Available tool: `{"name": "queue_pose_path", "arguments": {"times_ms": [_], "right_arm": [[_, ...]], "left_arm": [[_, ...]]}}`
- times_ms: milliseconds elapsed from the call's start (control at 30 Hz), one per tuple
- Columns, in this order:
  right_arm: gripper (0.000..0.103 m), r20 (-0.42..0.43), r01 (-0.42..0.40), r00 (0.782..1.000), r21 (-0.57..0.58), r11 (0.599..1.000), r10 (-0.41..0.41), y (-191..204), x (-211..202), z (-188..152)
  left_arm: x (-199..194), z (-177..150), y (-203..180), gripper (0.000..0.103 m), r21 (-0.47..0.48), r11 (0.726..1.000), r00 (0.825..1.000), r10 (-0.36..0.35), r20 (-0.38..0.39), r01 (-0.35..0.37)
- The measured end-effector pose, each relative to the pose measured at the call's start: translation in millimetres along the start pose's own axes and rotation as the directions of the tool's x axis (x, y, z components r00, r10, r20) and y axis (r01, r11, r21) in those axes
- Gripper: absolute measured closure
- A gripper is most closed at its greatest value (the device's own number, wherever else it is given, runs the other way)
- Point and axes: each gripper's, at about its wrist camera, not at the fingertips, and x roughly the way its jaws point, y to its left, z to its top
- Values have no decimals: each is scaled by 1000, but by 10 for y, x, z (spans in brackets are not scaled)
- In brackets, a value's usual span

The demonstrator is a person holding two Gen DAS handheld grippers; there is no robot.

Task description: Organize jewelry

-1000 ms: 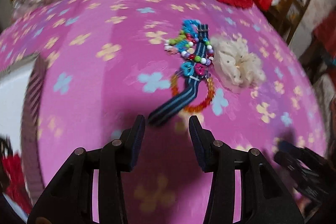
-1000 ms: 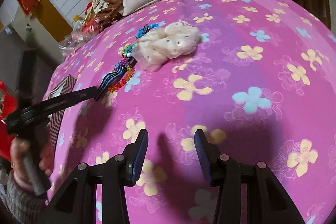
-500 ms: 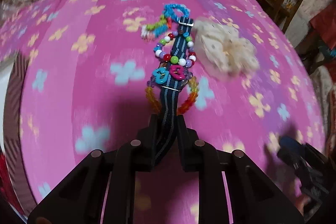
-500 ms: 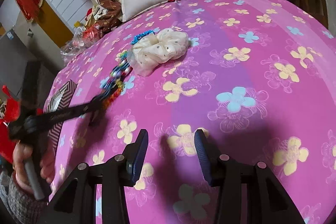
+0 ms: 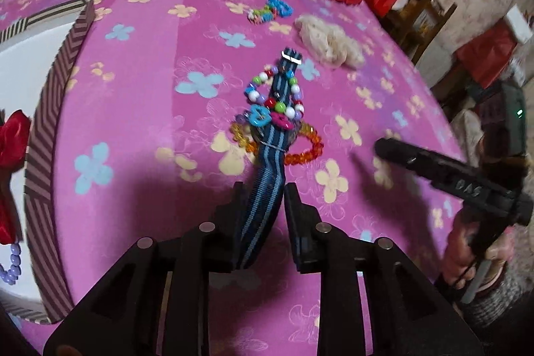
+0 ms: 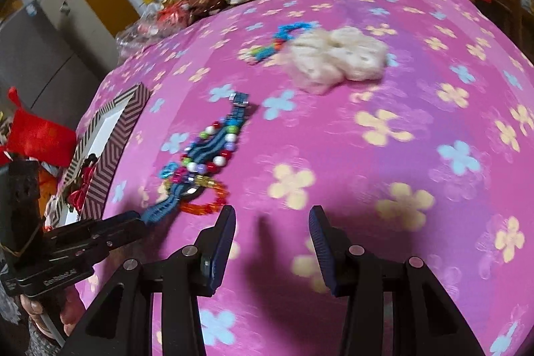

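One pink flowered bedspread (image 5: pixel 140 129). Striped box (image 5: pixel 43 155), left edge. Cream scrunchie (image 6: pixel 337 55), far right. Blue-striped strap (image 5: pixel 267 189), threaded through bead bracelets (image 5: pixel 277 109), centre; near end between left gripper (image 5: pixel 262 192) fingers, which have just eased apart slightly. Right gripper (image 6: pixel 272 219) fingers apart, empty, near right.
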Motion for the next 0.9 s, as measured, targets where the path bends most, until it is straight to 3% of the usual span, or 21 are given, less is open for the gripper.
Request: {"name": "queue_pose_path", "arguments": {"times_ms": [200,367,500,667,900], "right_arm": [[59,-25,19,999,-32,999,-20,300,172,101],[59,17,112,994,-11,994,-112,270,230,370],[59,46,220,975,-4,976,-219,69,259,661],[59,48,268,963,-51,962,-266,58,407,1007],[62,13,361,932,-111,926,-362,25,915,1311]], "left_arm": [[-240,11,125,69,19,1000,998,5,62,-6],[-353,40,304,64,-35,999,996,4,90,-1],[-368,37,366,64,-58,998,996,-10,88,16],[-361,41,401,64,-77,996,996,-26,84,32],[-254,48,467,64,-110,993,997,-36,72,44]]}}
